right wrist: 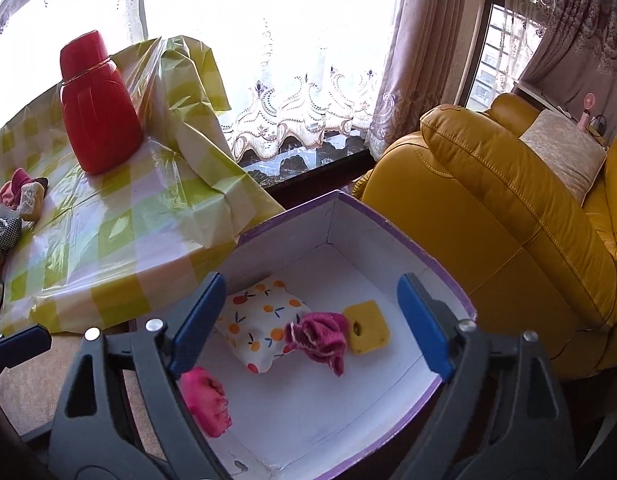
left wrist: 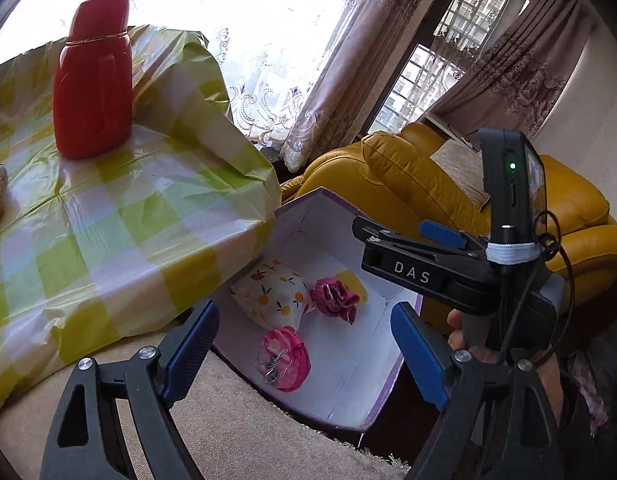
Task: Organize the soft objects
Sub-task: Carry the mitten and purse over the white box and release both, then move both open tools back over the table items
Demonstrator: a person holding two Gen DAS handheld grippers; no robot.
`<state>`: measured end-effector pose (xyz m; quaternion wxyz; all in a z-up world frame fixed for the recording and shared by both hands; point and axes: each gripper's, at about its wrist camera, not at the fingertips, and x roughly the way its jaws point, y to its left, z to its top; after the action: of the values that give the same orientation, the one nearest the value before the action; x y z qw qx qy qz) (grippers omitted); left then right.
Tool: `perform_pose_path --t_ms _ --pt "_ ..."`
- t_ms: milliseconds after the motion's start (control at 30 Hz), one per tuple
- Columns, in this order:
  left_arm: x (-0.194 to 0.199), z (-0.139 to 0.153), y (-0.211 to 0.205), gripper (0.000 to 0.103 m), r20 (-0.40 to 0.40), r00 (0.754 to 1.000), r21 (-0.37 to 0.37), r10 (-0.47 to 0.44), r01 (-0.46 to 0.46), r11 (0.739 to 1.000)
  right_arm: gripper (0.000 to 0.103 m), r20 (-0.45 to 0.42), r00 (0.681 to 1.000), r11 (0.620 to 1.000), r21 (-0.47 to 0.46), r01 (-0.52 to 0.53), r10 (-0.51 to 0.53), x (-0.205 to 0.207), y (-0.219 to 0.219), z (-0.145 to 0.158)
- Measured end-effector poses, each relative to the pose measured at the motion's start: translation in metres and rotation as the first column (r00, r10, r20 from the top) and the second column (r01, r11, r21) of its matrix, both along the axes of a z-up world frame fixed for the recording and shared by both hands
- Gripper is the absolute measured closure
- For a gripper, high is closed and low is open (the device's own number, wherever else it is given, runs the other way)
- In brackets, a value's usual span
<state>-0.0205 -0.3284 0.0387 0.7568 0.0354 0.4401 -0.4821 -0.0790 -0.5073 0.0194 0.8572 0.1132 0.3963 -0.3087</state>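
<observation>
A white box with a purple rim (right wrist: 428,248) stands on the floor beside the table. Inside lie a fruit-print pillow (right wrist: 260,324), a magenta cloth (right wrist: 320,338), a yellow sponge (right wrist: 366,332) and a pink soft item (right wrist: 206,400). My right gripper (right wrist: 312,324) hangs open above the box with nothing between its pads. In the left wrist view the same pillow (left wrist: 274,298), cloth (left wrist: 334,300) and pink item (left wrist: 284,358) show in the box (left wrist: 388,384). My left gripper (left wrist: 306,356) is open and empty over the box's near side. The right gripper (left wrist: 392,228) shows there, held by a hand.
A table under a green checked cloth (right wrist: 120,232) carries a red flask (right wrist: 98,116) and several soft items (right wrist: 16,196) at its left edge. A yellow leather sofa (right wrist: 508,208) stands right of the box. Curtains and a window sill lie behind. Beige carpet (left wrist: 236,432) covers the floor.
</observation>
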Motion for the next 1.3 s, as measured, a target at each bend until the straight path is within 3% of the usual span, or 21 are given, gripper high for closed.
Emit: perform_pose_path --t_ms 267,400,633,833,1000,1300 --pt "0.013 0.013 0.067 0.015 0.084 0.984 -0.017 0.155 -0.154 0.988 0.014 0.019 0.997 0.996 0.041 -0.075 0.075 0.011 0.019 -0.001" --pt "0.032 0.013 0.113 0.015 0.072 0.959 0.046 0.273 -0.276 0.960 0.014 0.000 0.993 0.993 0.015 -0.119 0.119 0.024 0.040 0.001" --pt "0.051 0.012 0.206 0.015 0.124 0.862 0.075 0.491 -0.501 0.862 0.014 0.020 0.975 0.974 0.038 -0.223 0.222 0.046 0.076 0.006" --pt "0.063 0.012 0.270 0.015 0.130 0.768 0.070 0.627 -0.638 0.767 0.014 0.018 0.958 0.958 0.037 -0.285 0.285 0.065 0.103 0.009" --pt "0.074 0.002 0.297 0.015 0.130 0.700 0.130 0.702 -0.714 0.688 0.014 0.009 0.941 0.940 0.036 -0.338 0.338 0.083 0.126 0.008" --pt "0.083 -0.007 0.317 0.015 0.194 0.617 0.226 0.763 -0.785 0.577 0.014 -0.028 0.906 0.906 0.044 -0.421 0.422 0.110 0.161 -0.002"
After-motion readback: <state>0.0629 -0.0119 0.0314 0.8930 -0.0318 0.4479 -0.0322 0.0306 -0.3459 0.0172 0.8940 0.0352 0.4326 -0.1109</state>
